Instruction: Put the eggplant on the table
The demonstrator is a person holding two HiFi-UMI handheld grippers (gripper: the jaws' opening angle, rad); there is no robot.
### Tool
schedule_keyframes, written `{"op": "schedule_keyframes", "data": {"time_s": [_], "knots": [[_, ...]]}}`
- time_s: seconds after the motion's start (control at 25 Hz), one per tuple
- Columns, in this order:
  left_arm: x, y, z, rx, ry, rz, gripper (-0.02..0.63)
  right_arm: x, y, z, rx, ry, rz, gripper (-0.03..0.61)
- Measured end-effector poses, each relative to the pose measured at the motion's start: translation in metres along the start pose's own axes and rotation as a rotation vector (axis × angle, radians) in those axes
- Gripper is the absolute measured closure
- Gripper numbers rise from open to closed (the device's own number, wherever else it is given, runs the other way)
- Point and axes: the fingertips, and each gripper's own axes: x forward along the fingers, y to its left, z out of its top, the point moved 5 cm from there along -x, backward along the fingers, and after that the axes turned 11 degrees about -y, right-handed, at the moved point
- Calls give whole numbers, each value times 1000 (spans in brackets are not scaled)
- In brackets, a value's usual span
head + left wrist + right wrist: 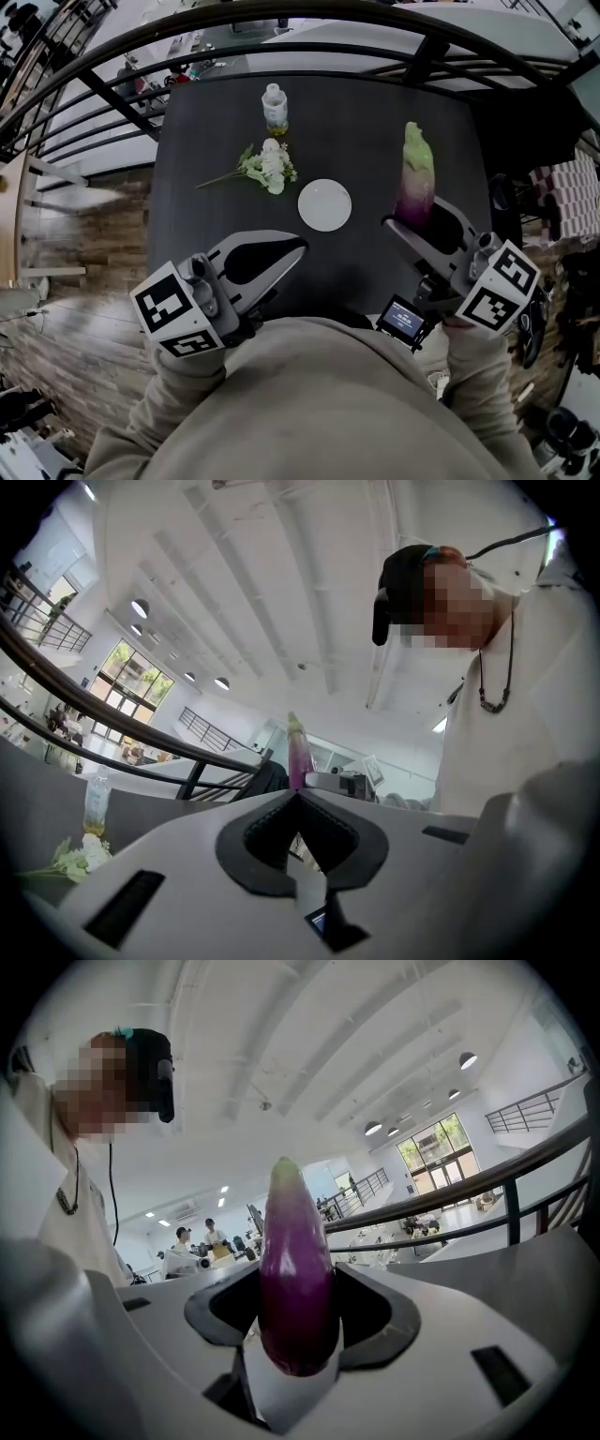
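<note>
My right gripper is shut on the purple lower end of the eggplant, over the right side of the dark table. The eggplant stands upright with its pale green end on top. In the right gripper view the eggplant fills the gap between the two dark pads. I cannot tell whether its bottom touches the table. My left gripper is shut and empty near the table's front edge. In the left gripper view the eggplant shows just beyond the left gripper's closed tips.
A white plate lies mid-table, left of the eggplant. A sprig of white flowers and a small bottle sit farther back. A dark curved railing runs behind the table. Wood floor lies to the left.
</note>
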Motion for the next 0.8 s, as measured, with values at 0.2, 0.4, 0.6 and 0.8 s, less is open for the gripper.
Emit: {"op": "schedule_keyframes", "data": {"time_s": [0.2, 0.4, 0.6, 0.8], "knots": [[-10, 3, 1, 0, -16, 37, 609, 14, -6, -5, 9, 29, 18, 337], [-23, 9, -3, -5, -29, 94, 609, 32, -16, -16, 24, 65, 49, 337], [-37, 13, -10, -15, -35, 162, 609, 51, -24, -31, 35, 107, 87, 337], [-50, 14, -12, -7, -48, 214, 609, 67, -30, -42, 48, 130, 119, 337]]}}
